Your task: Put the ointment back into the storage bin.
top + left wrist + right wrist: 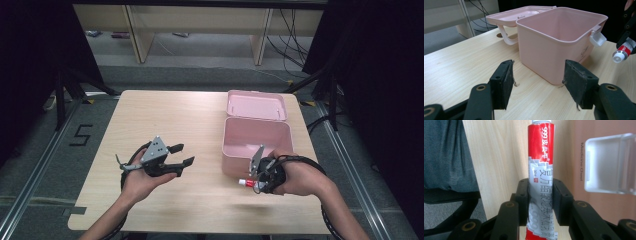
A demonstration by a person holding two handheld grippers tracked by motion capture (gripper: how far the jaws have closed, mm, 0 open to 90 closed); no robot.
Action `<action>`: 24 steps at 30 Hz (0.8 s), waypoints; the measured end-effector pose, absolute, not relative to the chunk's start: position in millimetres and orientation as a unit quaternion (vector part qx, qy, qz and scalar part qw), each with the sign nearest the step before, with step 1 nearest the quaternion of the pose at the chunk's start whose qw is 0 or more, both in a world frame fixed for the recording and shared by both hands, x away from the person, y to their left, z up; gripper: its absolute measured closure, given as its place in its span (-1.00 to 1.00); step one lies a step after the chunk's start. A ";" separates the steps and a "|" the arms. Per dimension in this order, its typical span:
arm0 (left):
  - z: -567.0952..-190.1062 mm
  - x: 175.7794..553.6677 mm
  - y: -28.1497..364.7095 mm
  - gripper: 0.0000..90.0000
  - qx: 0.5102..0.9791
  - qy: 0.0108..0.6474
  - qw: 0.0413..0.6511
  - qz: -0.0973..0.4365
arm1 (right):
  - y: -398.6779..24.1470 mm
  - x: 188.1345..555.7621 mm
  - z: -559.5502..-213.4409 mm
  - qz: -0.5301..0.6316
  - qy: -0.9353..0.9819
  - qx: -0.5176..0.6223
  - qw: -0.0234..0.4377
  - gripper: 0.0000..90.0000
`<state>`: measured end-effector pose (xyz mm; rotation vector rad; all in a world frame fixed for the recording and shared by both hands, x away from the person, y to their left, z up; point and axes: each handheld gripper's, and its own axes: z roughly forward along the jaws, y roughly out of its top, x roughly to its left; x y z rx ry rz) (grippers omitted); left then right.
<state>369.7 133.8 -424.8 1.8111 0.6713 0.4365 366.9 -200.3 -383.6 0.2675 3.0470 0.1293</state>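
Note:
An open pink box [256,140] stands on the right part of the table, its lid [256,105] folded back behind it. My right gripper [256,185] hovers at the box's near wall, shut on a red and silver ointment tube [247,184] whose white cap points left. In the right gripper view the tube [541,165] stands clamped between the jaws of the right gripper [541,185], beside the box's clear latch [610,163]. My left gripper [184,154] is open and holds nothing, left of the box. Its view shows the box [554,47] ahead of the left gripper [537,82] and the tube [624,51] at the right edge.
The light wooden table [165,120] is bare on its left half and along the near edge. Dark floor, metal rails and a number mark [80,135] surround it. Shelving legs and cables [290,45] lie beyond the far edge.

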 end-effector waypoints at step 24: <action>-424.3 369.5 132.8 -0.10 0.764 0.283 0.550 0.183 | -202.2 372.8 -362.9 0.044 0.993 0.096 0.049 0.57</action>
